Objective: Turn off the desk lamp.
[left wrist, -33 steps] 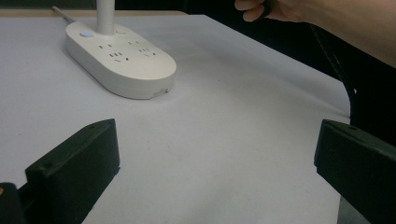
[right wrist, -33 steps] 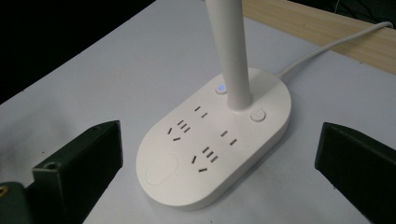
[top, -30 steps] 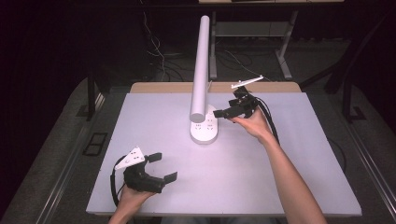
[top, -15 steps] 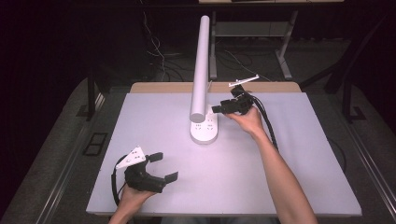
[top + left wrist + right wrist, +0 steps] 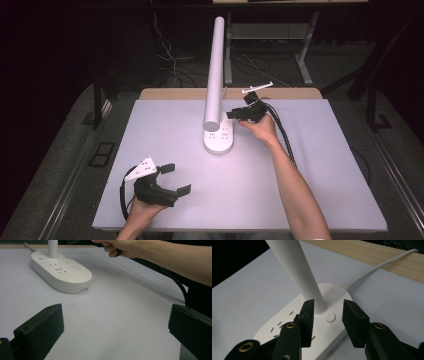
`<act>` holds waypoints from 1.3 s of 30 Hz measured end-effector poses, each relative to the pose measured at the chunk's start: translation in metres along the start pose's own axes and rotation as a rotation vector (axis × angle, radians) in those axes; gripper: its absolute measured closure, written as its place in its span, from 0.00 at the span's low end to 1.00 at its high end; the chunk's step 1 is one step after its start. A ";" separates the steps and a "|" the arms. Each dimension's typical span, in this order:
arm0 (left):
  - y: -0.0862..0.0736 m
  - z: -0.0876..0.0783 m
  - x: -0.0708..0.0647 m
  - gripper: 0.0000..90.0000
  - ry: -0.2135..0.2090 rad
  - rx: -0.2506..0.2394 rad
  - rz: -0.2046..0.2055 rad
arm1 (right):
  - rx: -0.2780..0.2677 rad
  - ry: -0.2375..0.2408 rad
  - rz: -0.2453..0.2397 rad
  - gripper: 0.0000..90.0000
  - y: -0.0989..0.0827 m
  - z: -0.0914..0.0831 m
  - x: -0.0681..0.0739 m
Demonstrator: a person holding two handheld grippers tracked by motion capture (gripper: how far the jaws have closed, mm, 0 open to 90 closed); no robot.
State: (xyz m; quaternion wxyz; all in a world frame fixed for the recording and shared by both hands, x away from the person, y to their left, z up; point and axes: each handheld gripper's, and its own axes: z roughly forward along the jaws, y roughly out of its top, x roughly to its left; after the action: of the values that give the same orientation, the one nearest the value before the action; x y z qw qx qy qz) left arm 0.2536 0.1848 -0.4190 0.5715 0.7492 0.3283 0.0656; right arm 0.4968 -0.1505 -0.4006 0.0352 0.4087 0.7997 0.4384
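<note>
A white desk lamp stands mid-table: a tall round stem on an oval base with sockets and a round button. My right gripper hangs just right of the stem, pointing at its foot. In the right gripper view, my right gripper has the stem's foot and the button between its jaws. The jaws have just been closing, and a gap still shows on the right side. My left gripper rests open on the near left of the table, and nothing lies between the jaws of my left gripper.
A pale mat covers the table, with a wooden strip along the far edge. The lamp's white cord runs off over that strip. A black cable trails from the right gripper along the forearm. Dark floor surrounds the table.
My right gripper has sunk and come closer to the foot of the lamp's stem, and its jaws have narrowed. The left gripper has stayed where it was.
</note>
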 end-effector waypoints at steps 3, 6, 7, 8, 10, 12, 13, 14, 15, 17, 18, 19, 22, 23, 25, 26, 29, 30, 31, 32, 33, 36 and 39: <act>0.000 -0.001 0.000 0.00 0.002 -0.002 -0.001 | 0.005 -0.004 0.001 0.75 -0.001 0.007 -0.001; 0.000 -0.001 0.001 0.00 0.002 -0.003 0.001 | 0.006 -0.006 0.000 0.80 -0.001 0.010 -0.001; 0.000 -0.001 0.001 0.00 0.002 -0.004 0.000 | 0.006 -0.007 0.003 0.85 -0.001 0.013 0.000; 0.000 -0.002 0.001 0.00 0.002 -0.004 0.000 | 0.006 -0.007 0.003 0.85 -0.001 0.013 0.000; 0.000 -0.002 0.001 0.00 0.002 -0.004 -0.001 | 0.008 -0.014 0.005 0.92 -0.001 0.016 0.001; 0.000 -0.002 0.001 0.00 0.003 -0.006 -0.003 | 0.011 -0.018 0.008 0.96 -0.002 0.018 0.001; 0.000 -0.002 0.001 0.00 0.003 -0.006 -0.003 | 0.011 -0.018 0.008 0.96 -0.002 0.018 0.001; 0.000 -0.002 0.001 0.00 0.002 -0.004 -0.001 | 0.014 -0.019 0.012 0.99 -0.002 0.020 0.001; 0.000 -0.002 0.001 0.00 0.001 -0.004 -0.001 | 0.014 -0.019 0.012 0.99 -0.002 0.020 0.001; 0.000 -0.002 0.001 0.00 0.000 -0.003 0.000 | 0.017 -0.022 0.007 1.00 -0.003 0.022 0.000; 0.000 -0.002 0.001 0.00 0.000 -0.003 0.000 | 0.020 -0.022 0.005 1.00 -0.004 0.024 0.000; 0.000 -0.002 0.001 0.00 0.000 -0.004 -0.001 | 0.024 -0.023 0.006 1.00 -0.005 0.025 0.000; 0.000 -0.002 0.001 0.00 0.001 -0.006 -0.004 | 0.030 -0.028 0.016 1.00 -0.007 0.030 -0.001; 0.000 -0.002 0.001 0.00 0.001 -0.006 -0.004 | 0.027 -0.028 0.017 1.00 -0.008 0.033 -0.001; 0.000 -0.003 0.002 0.00 0.001 -0.005 -0.005 | 0.030 -0.031 0.017 1.00 -0.008 0.034 0.000; 0.000 -0.003 0.002 0.00 0.001 -0.004 -0.005 | 0.023 -0.033 0.021 1.00 -0.008 0.035 0.000; 0.000 -0.003 0.002 0.00 0.002 -0.004 -0.003 | 0.028 -0.047 0.029 1.00 -0.007 0.036 0.004; 0.000 -0.003 0.002 0.00 0.001 -0.004 -0.004 | 0.033 -0.052 0.023 1.00 -0.007 0.036 0.004; 0.000 -0.003 0.002 0.00 0.001 -0.004 -0.004 | 0.033 -0.056 0.017 1.00 -0.007 0.036 0.004; 0.000 -0.003 0.002 0.00 0.001 -0.004 -0.004 | 0.037 -0.059 0.020 1.00 -0.007 0.036 0.004; 0.000 -0.003 0.002 0.00 0.001 -0.003 -0.005 | 0.032 -0.055 0.025 1.00 -0.008 0.036 0.004; 0.000 -0.002 0.002 0.00 0.002 -0.003 -0.006 | 0.032 -0.049 0.027 1.00 -0.008 0.036 0.003; 0.000 -0.002 0.002 0.00 0.001 -0.003 -0.005 | 0.036 -0.067 0.015 1.00 -0.008 0.037 0.006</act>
State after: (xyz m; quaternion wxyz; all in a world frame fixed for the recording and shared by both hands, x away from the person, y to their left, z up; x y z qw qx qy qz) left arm 0.2537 0.1878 -0.4189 0.5725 0.7475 0.3305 0.0651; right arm 0.5032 -0.1242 -0.4272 0.0512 0.4298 0.8028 0.4101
